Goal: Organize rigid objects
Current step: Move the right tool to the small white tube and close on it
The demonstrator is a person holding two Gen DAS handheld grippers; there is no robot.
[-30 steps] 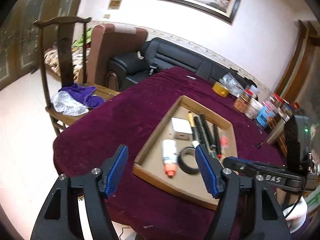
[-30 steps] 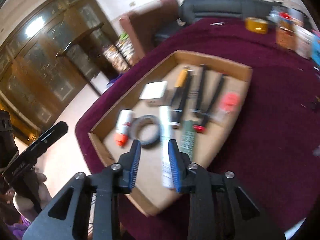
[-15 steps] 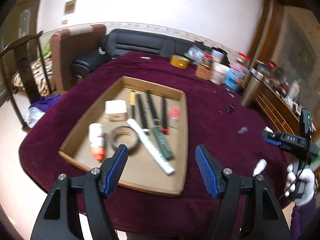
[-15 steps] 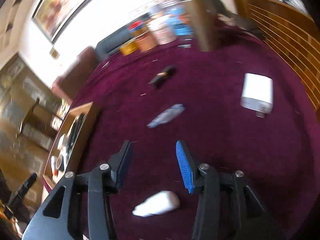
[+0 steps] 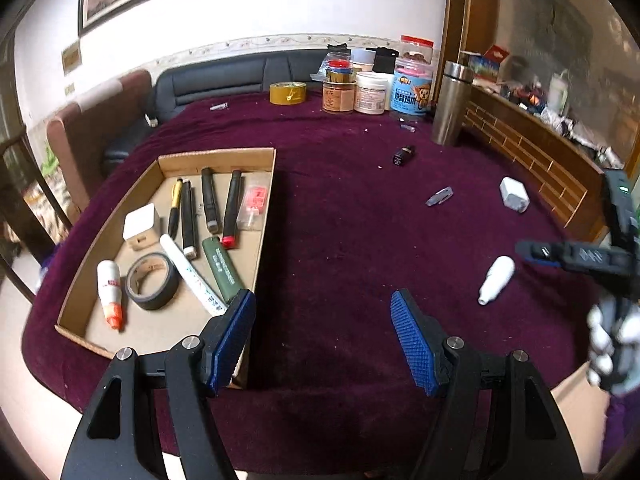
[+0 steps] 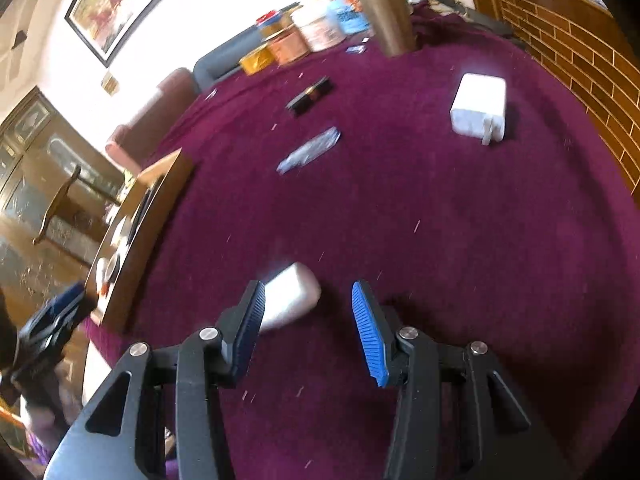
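In the left wrist view, the camera now looks across the middle of the worktop point(image 5: 340, 208), where a second ago it faced the box point(image 5: 264, 248) almost head-on; the box sits now to the left. The left tongs point(image 5: 322, 338) stand wide apart as before, with nothing between them, over bare cloth just beside the box's near right corner. In the box lie pens, a tape roll point(image 5: 152, 280), a glue bottle point(image 5: 109, 286), a small white cube point(image 5: 140, 226) and a long white tube point(image 5: 192, 276), which a second ago was between the right tongs and is now laid down there. To the right, on the cloth, four things are not yet sorted: a white bottle point(image 5: 496, 278), a charger point(image 5: 514, 194), a small silvery piece point(image 5: 440, 196) and a dark little case point(image 5: 402, 155). The right tongs' arm shows at the right edge, close above the white bottle. In the right wrist view, the change is bigger: the tongs have left the box and have swung over to the loose things. The right tongs point(image 6: 306, 318) are apart, wider than a second ago, and empty; the white bottle point(image 6: 290, 296) lies on the cloth between them, close to the left pad, and I see no squeeze on it. The picture is blurred here. I judge that one item is finished and the next pick, the white bottle, is beginning; the charger point(image 6: 478, 108) and the others wait farther back.
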